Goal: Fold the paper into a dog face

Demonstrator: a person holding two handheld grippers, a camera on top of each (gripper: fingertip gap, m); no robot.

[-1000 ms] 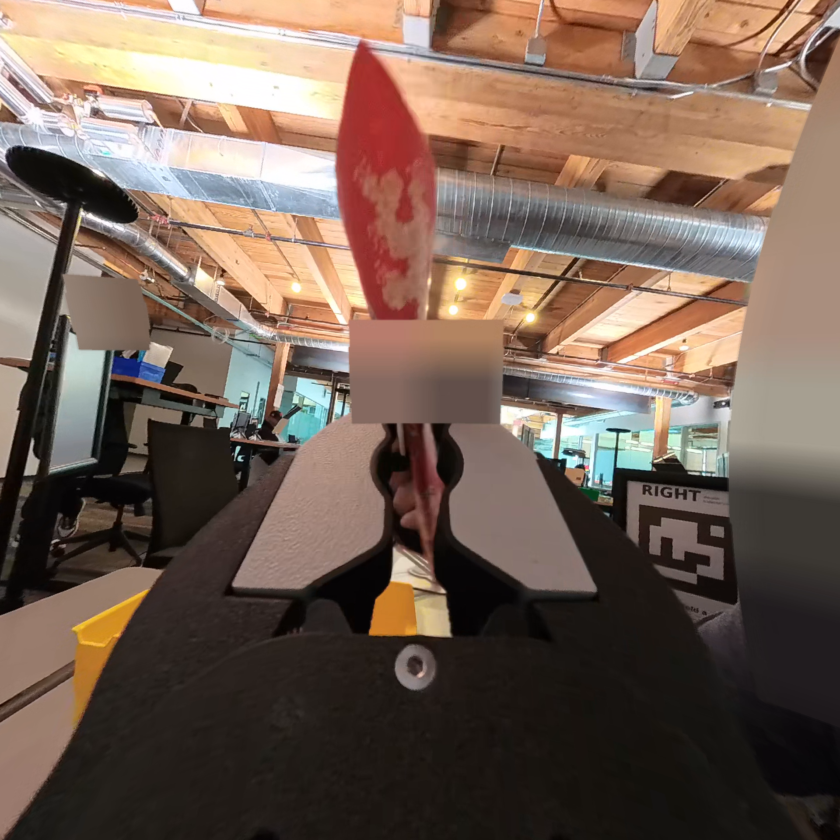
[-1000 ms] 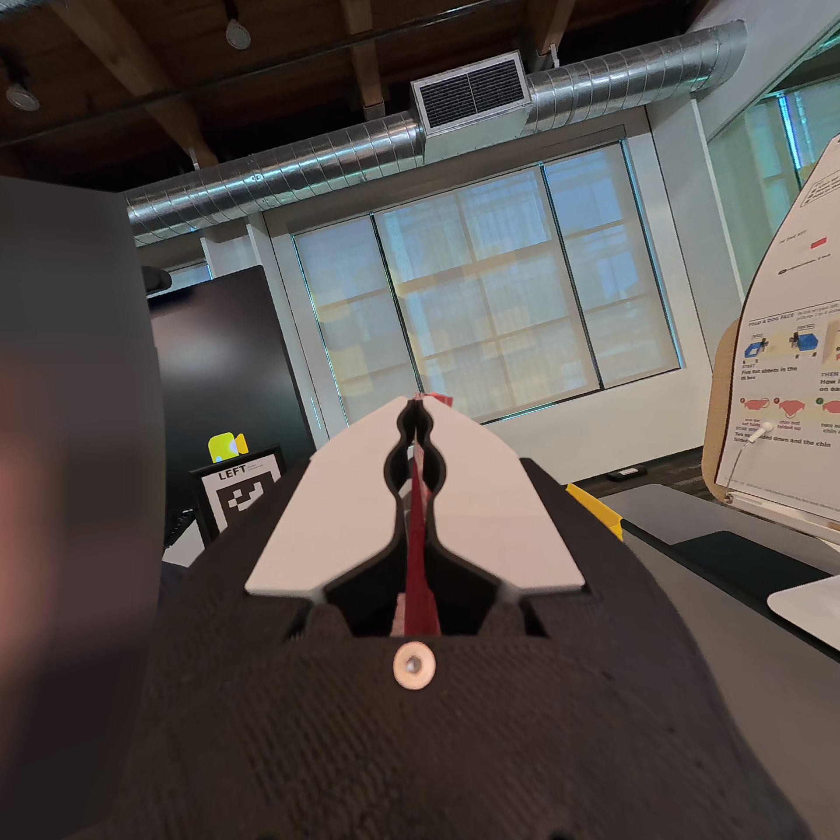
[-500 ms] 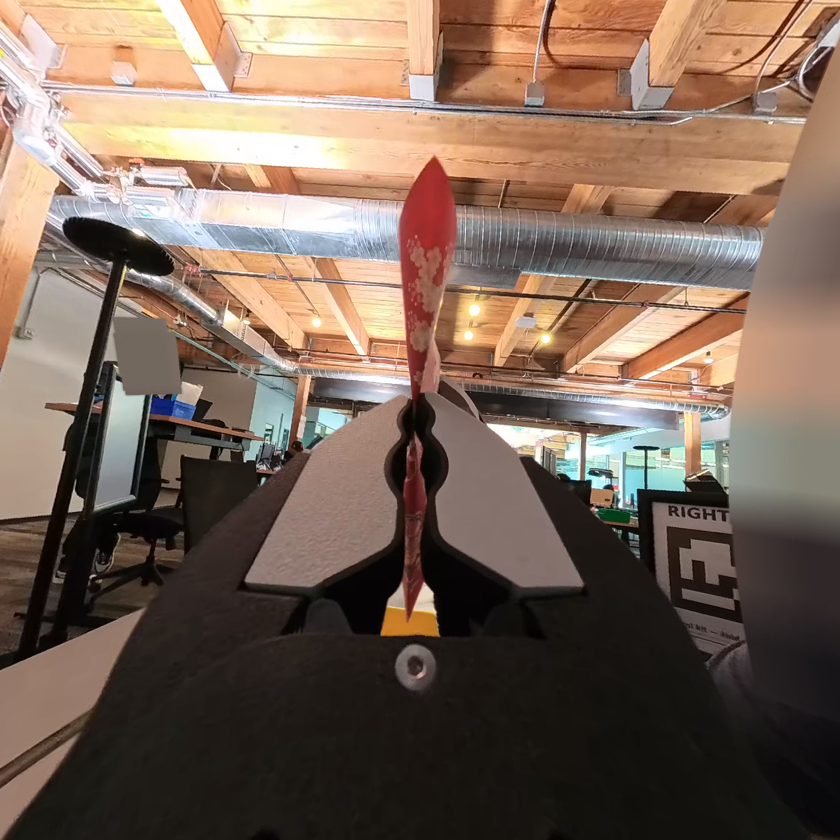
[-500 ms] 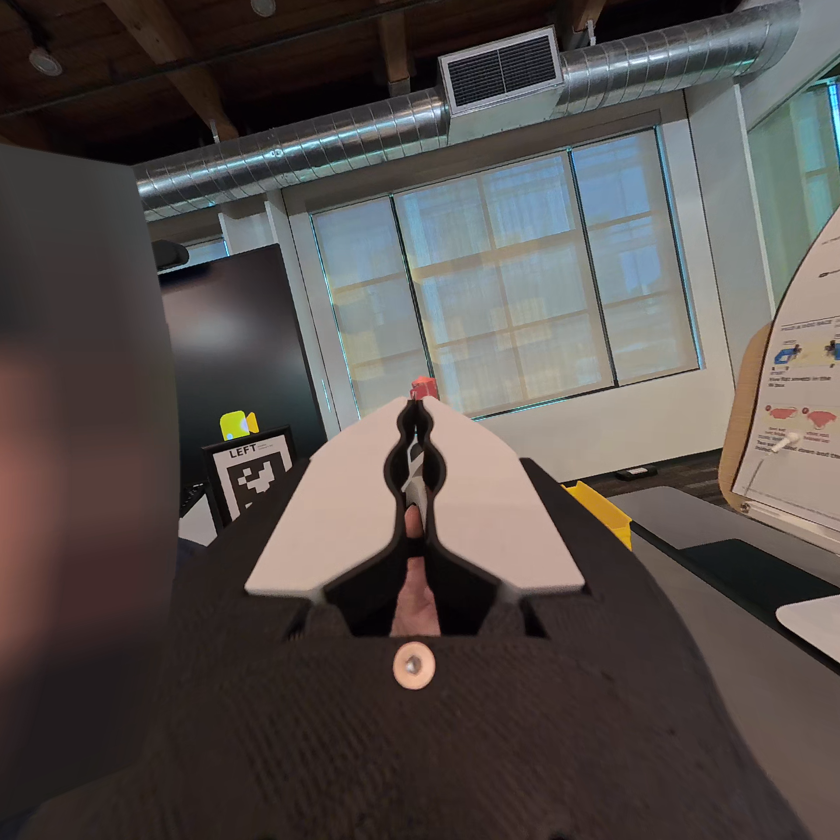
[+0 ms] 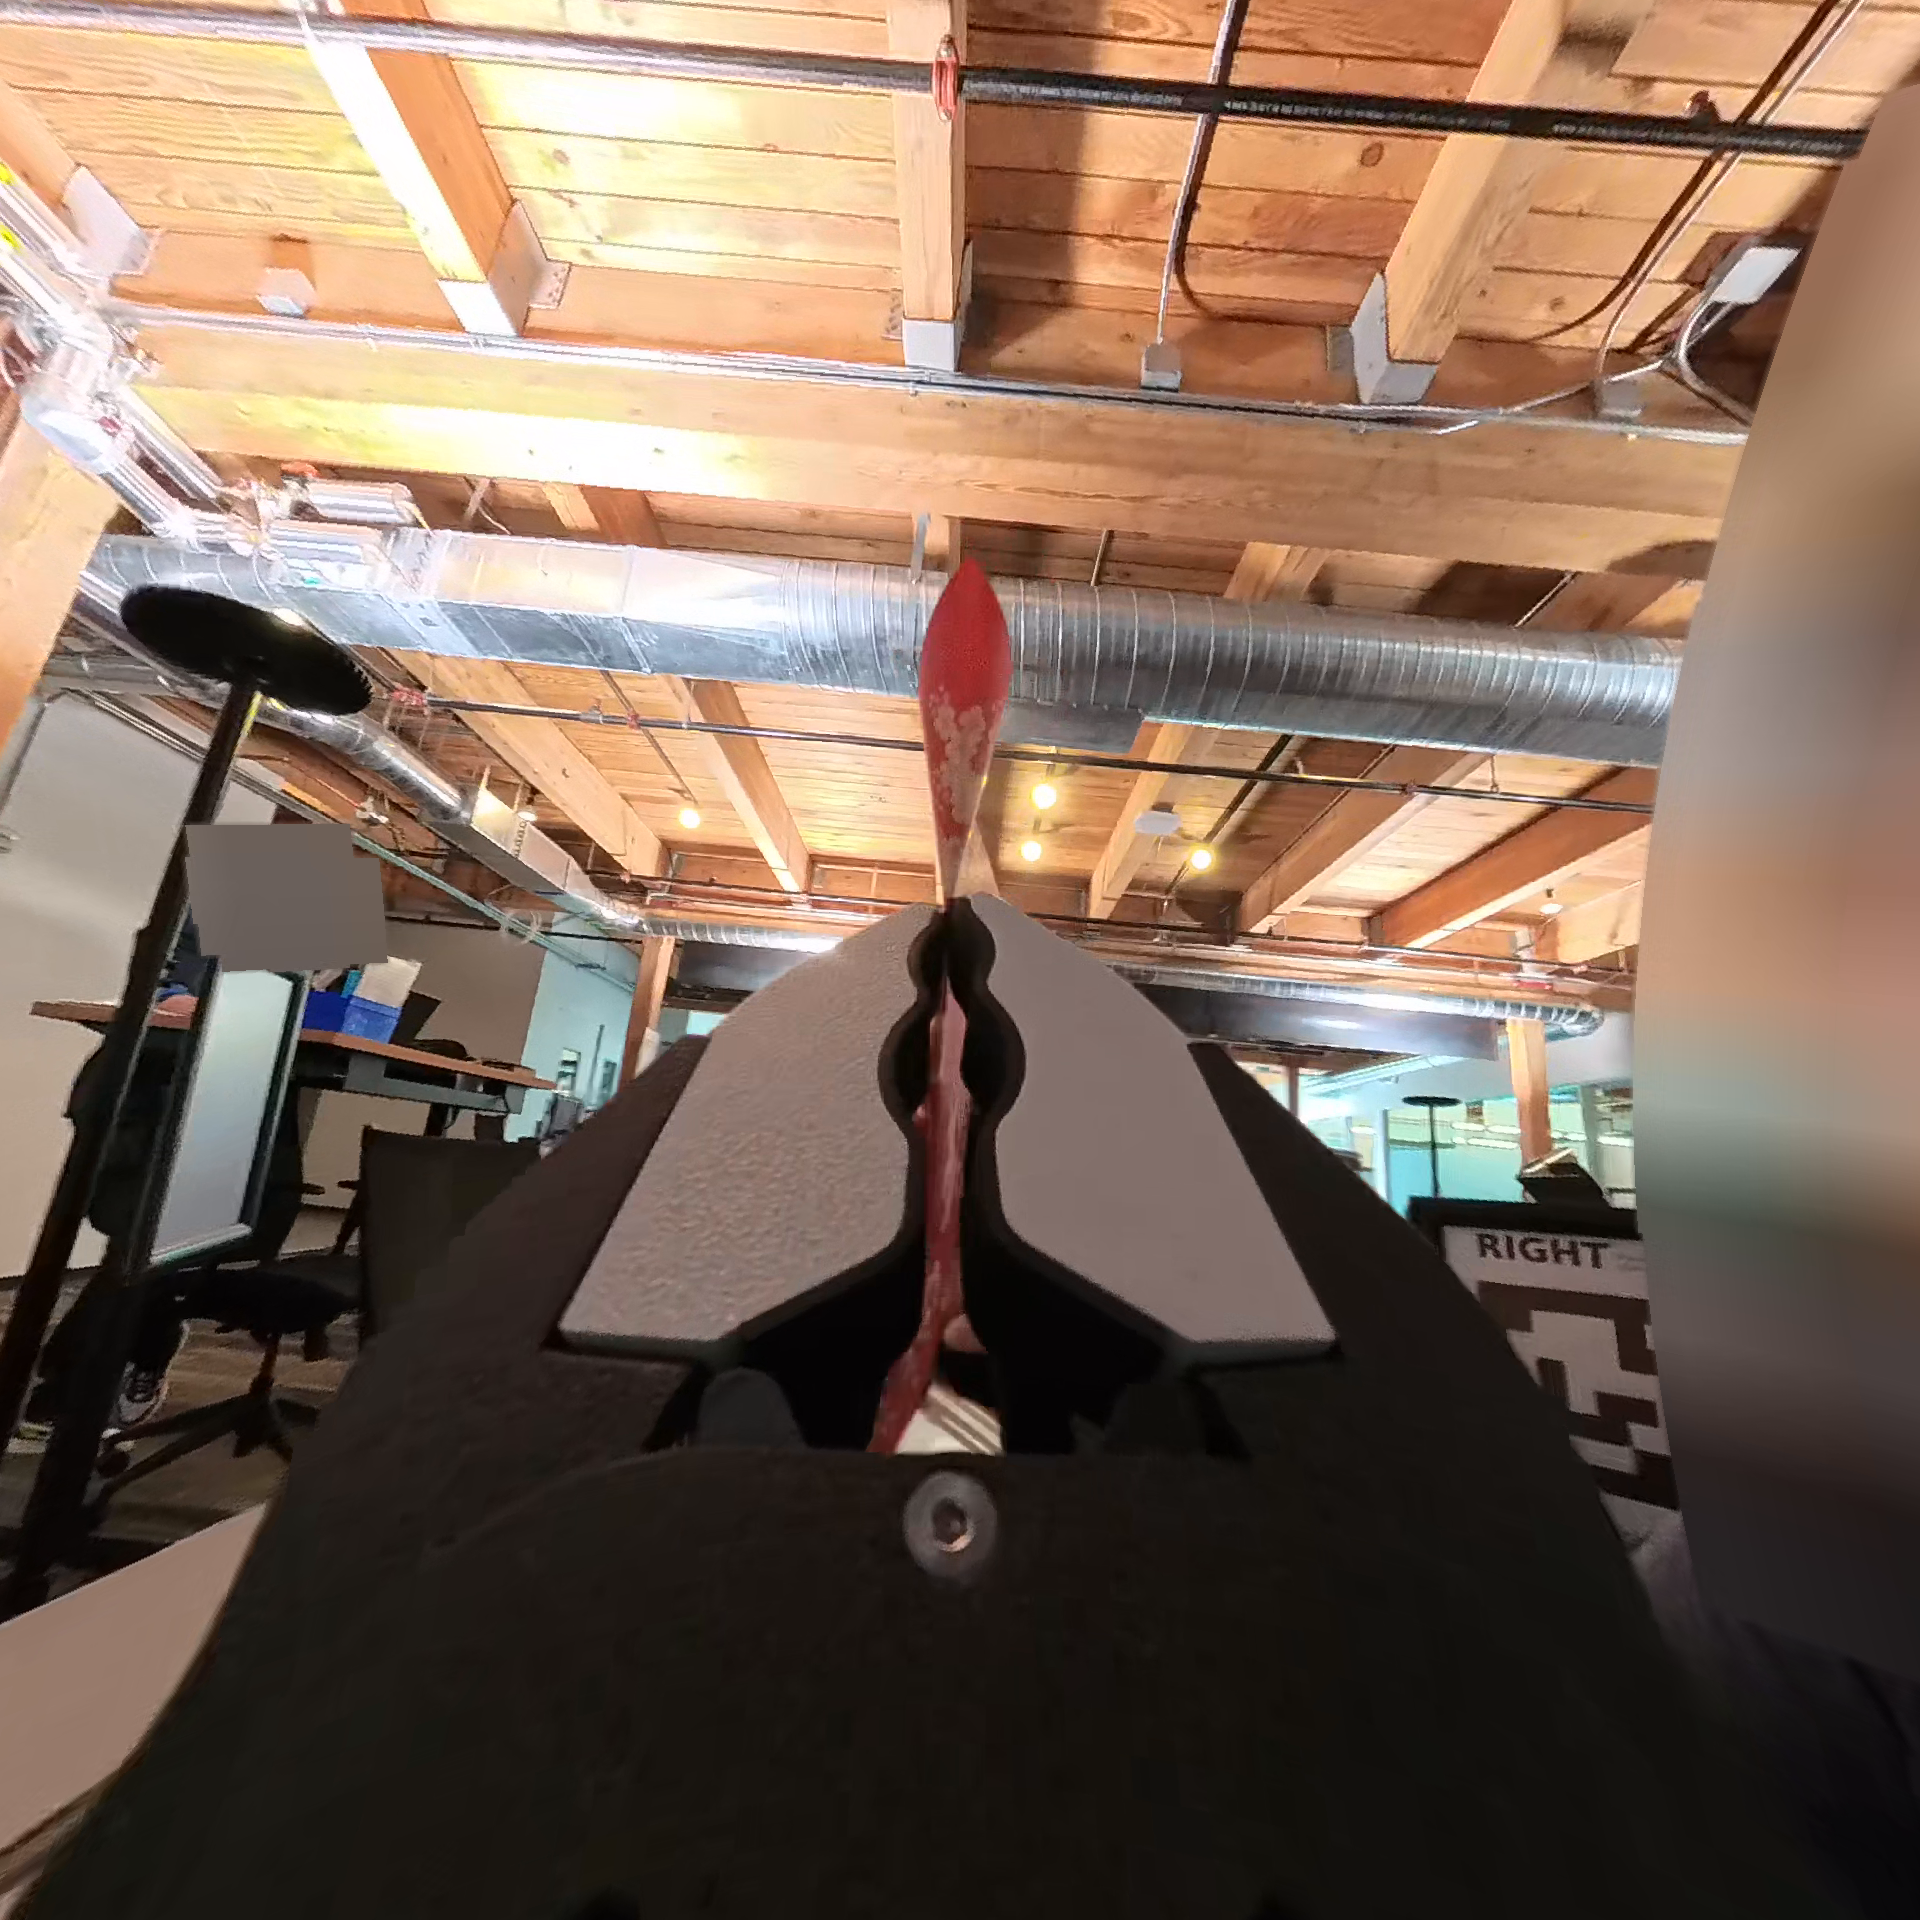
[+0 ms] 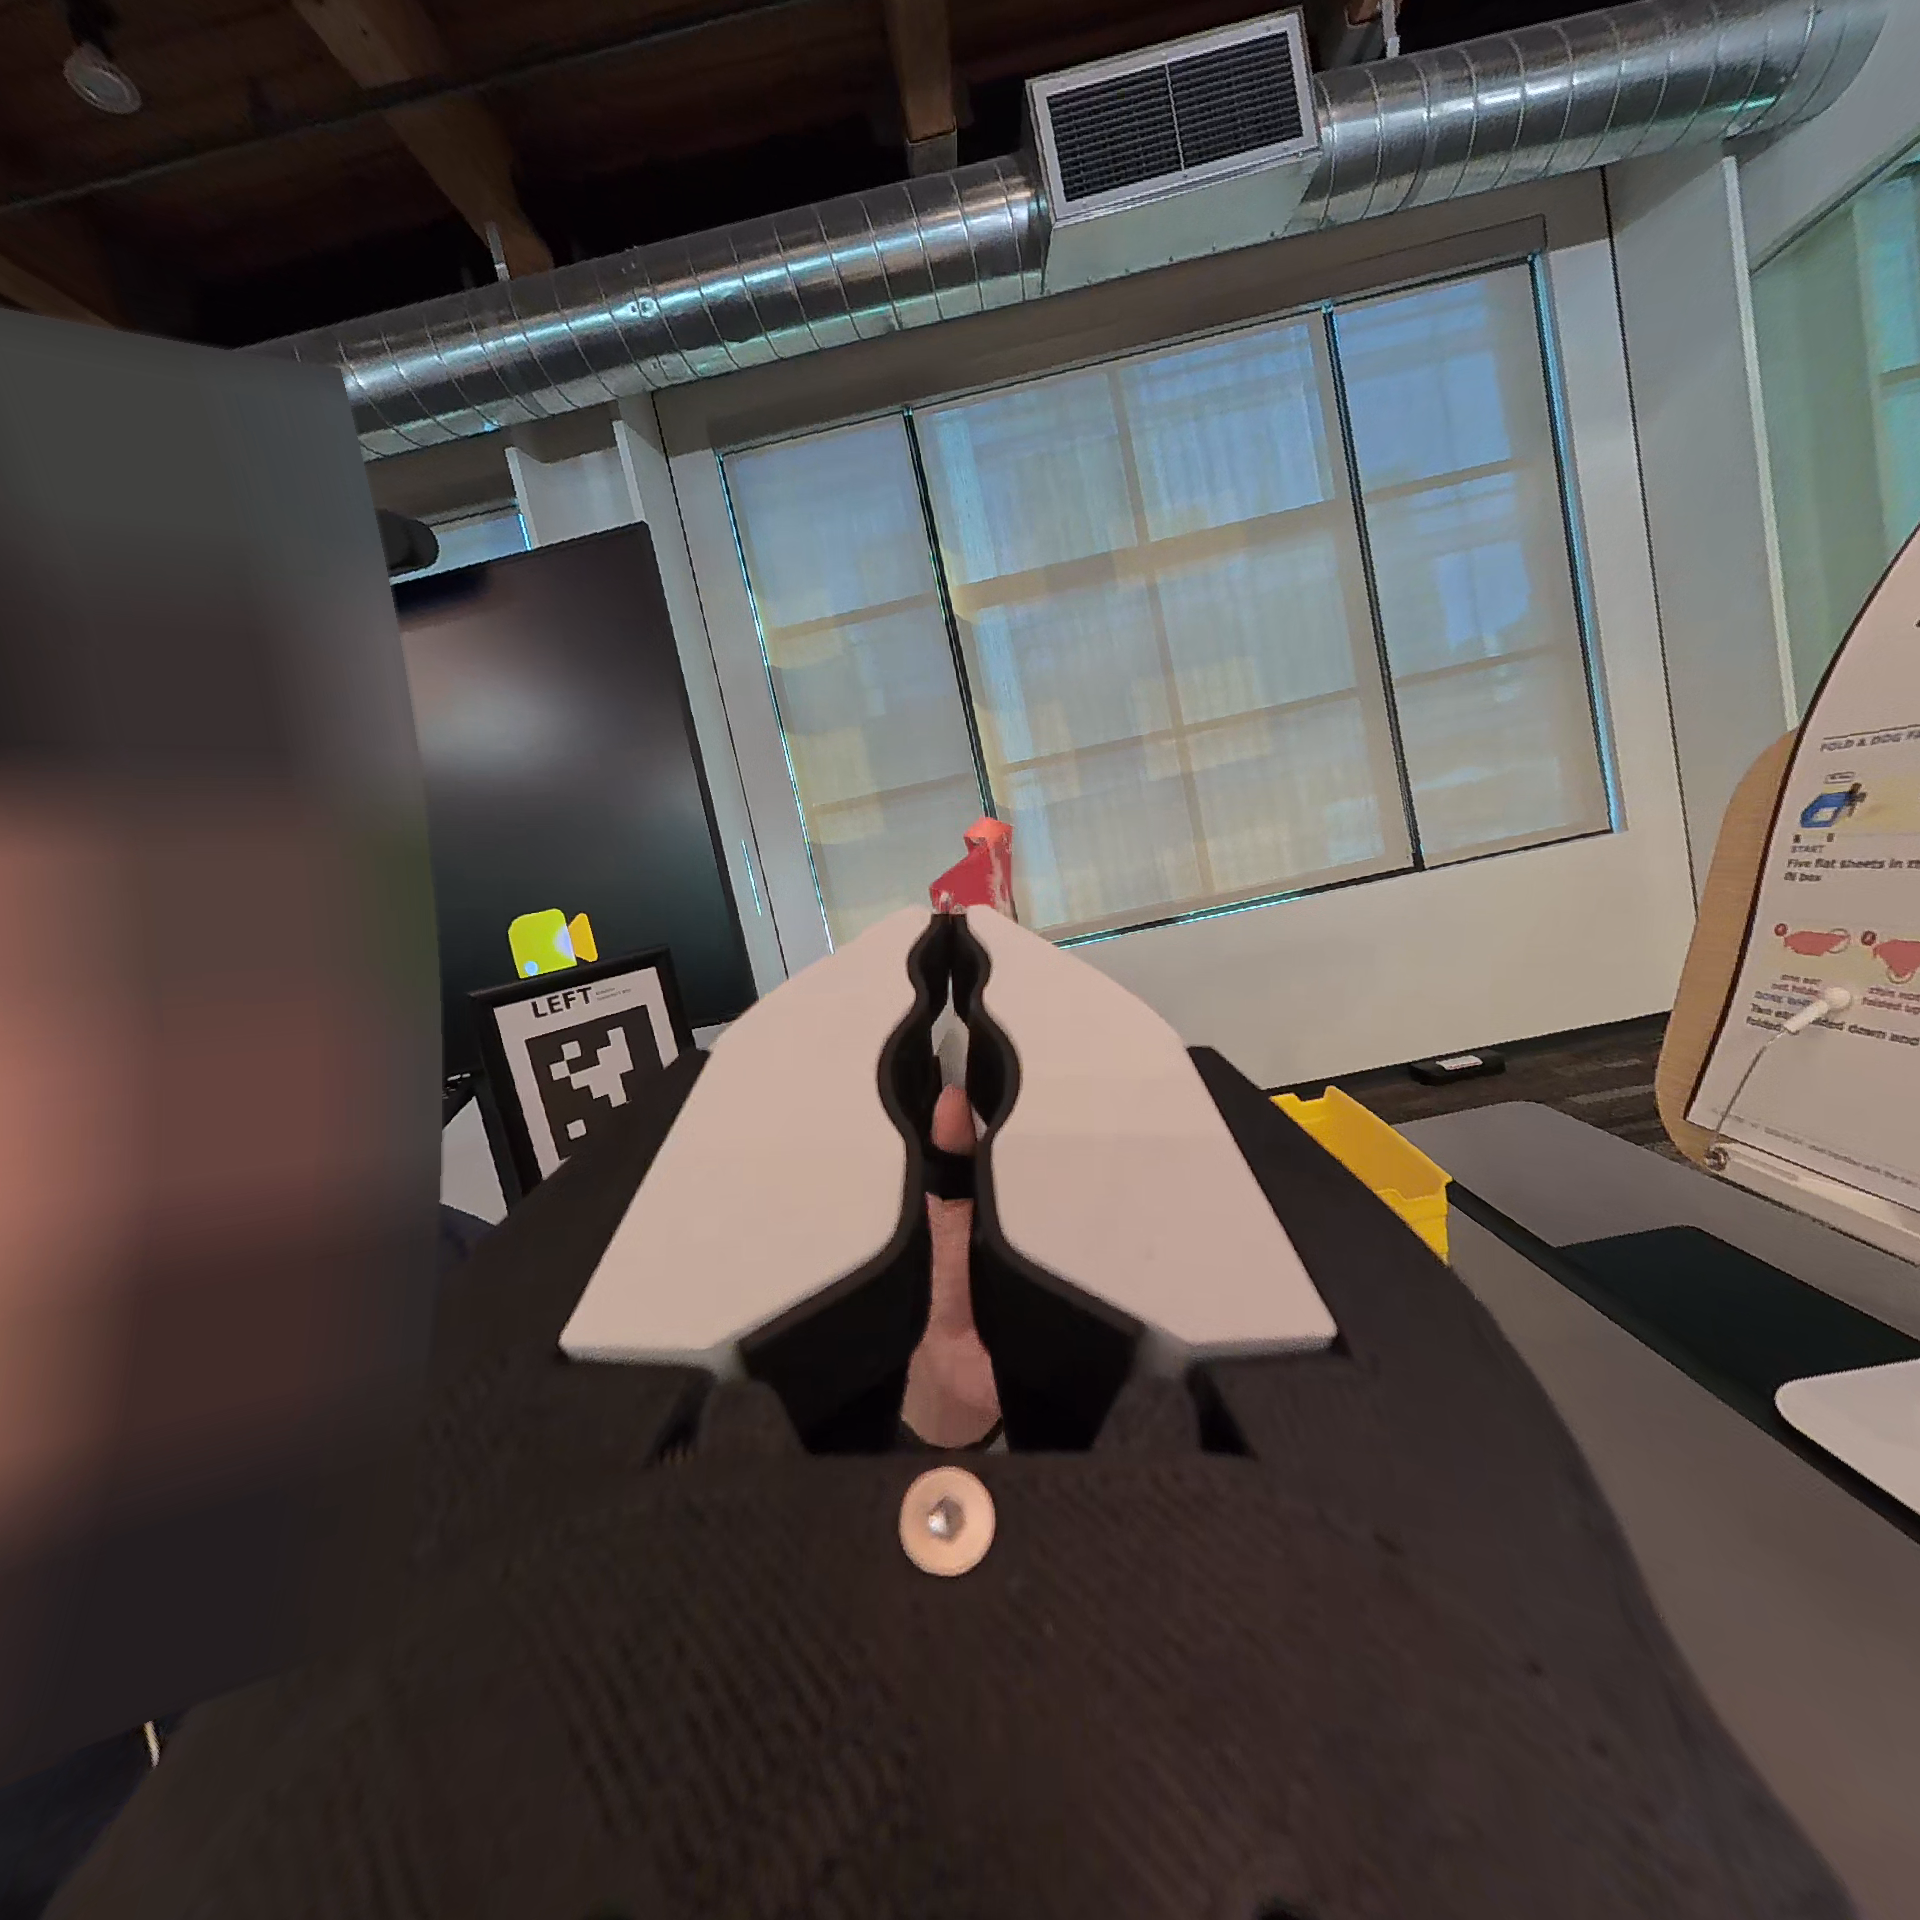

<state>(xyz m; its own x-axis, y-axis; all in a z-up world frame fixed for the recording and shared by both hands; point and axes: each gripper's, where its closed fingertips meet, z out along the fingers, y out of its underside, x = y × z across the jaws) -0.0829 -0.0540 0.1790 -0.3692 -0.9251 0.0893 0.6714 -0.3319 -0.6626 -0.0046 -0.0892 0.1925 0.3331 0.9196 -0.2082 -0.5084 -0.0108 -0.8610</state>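
Note:
The red paper (image 5: 962, 717) with a pale flower print stands edge-on, rising past my left gripper's tips and running down between the jaws. My left gripper (image 5: 954, 912) is shut on it and points up toward the wooden ceiling. In the right wrist view, my right gripper (image 6: 951, 916) is shut, with a small red corner of the paper (image 6: 977, 878) sticking out past its tips. A person's finger (image 6: 951, 1257) shows behind the right jaws. Both grippers are held in the air. How the paper is folded is hidden.
A yellow bin (image 6: 1371, 1164) sits at the edge of the grey table (image 6: 1621, 1382), with a black mat (image 6: 1725, 1299) and a white sheet (image 6: 1860, 1423) at right. An instruction board (image 6: 1829, 935) stands far right. A black floor lamp (image 5: 156, 935) stands at left. Spacing between my two grippers at the tips: around 9 cm.
The left gripper has tilted further up and the paper has turned from broad-side to edge-on. In the right view the red paper has drawn out of the jaws; only a corner shows at the tips.

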